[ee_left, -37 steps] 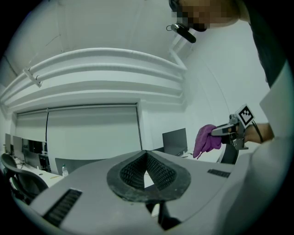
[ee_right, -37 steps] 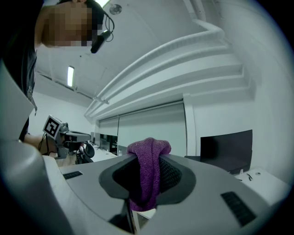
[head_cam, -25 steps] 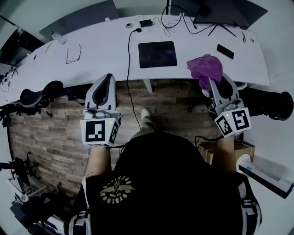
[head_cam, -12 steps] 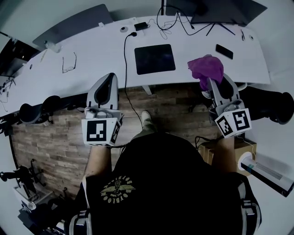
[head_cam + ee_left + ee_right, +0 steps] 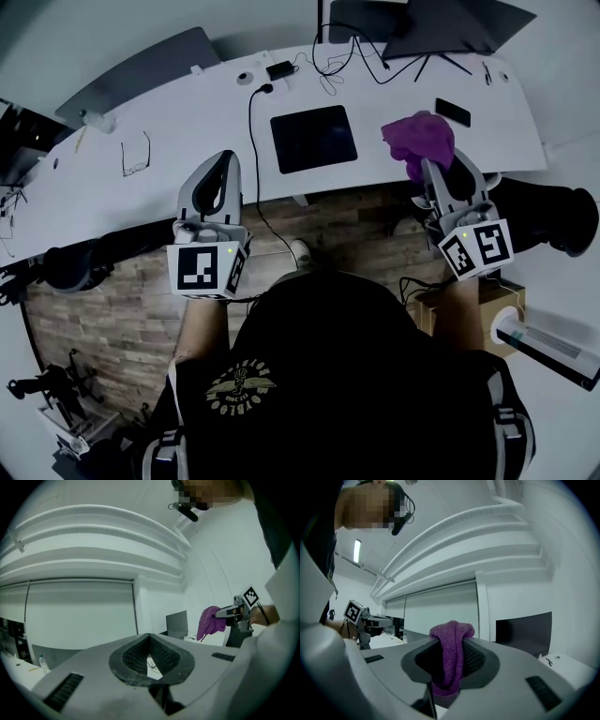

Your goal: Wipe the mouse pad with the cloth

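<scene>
Right, my right tool [image 5: 422, 167] is clamped tight on the purple cloth [image 5: 419, 136], with a fold of it bunched between the jaws and spilling over the tips. I'm holding it up at the near edge of the white desk [image 5: 187, 112], to the right of the black mouse pad [image 5: 313, 138] and clear of it. The mouse pad lies flat mid-desk, a black cable [image 5: 251, 141] running past its left side and a dark phone [image 5: 453, 112] lying further right. My left tool [image 5: 223, 159] has its jaws together at the tips, nothing between them, held by the desk's near edge, left of the pad. Glasses [image 5: 134, 155] rest far left.
</scene>
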Available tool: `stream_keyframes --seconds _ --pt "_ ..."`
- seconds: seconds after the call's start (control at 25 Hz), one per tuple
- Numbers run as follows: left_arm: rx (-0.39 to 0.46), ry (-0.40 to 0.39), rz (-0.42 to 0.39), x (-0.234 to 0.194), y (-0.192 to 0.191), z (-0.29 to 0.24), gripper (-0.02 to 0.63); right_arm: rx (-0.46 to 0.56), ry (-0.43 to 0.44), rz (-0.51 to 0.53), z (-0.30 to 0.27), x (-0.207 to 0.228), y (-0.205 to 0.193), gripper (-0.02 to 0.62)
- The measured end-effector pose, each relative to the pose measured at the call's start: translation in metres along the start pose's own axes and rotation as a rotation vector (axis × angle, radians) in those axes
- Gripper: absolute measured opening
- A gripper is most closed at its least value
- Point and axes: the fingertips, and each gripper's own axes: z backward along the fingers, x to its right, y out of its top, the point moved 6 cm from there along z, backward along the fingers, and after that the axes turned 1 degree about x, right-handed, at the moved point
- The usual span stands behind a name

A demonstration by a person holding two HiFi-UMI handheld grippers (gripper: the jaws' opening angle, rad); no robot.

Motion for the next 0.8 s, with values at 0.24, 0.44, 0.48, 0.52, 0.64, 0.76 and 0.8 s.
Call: stream_keyframes --seconds 0.24,0.44,0.48,0.52,0.64,0.76,0.8 --pt "0.037 -0.004 0.006 -0.042 0.002 -0.016 0.002 0.003 -0.014 0.025 -0.036 -0.013 0.011 0.091" --pt "0.046 -0.007 0.022 -0.079 -0.007 -0.024 0.002 0.008 -0.023 0.051 -0.067 -0.032 0.020 0.091" --pt "0.048 -0.006 0.027 -0.088 -0.009 -0.027 0.002 0.006 -0.025 0.054 -0.074 -0.036 0.021 0.091" --pt "0.049 -0.006 0.031 -0.096 -0.011 -0.030 0.002 0.004 -0.026 0.057 -0.081 -0.040 0.022 0.091" --pt "0.048 -0.002 0.050 -0.112 -0.020 -0.037 0.002 -0.016 -0.022 0.064 -0.096 -0.051 0.020 0.091" --pt "0.039 0.003 0.073 -0.119 -0.033 -0.039 0.002 -0.048 -0.012 0.068 -0.104 -0.058 0.015 0.091" --pt "0.033 0.005 0.079 -0.121 -0.038 -0.040 0.002 -0.057 -0.010 0.067 -0.107 -0.058 0.013 0.091"
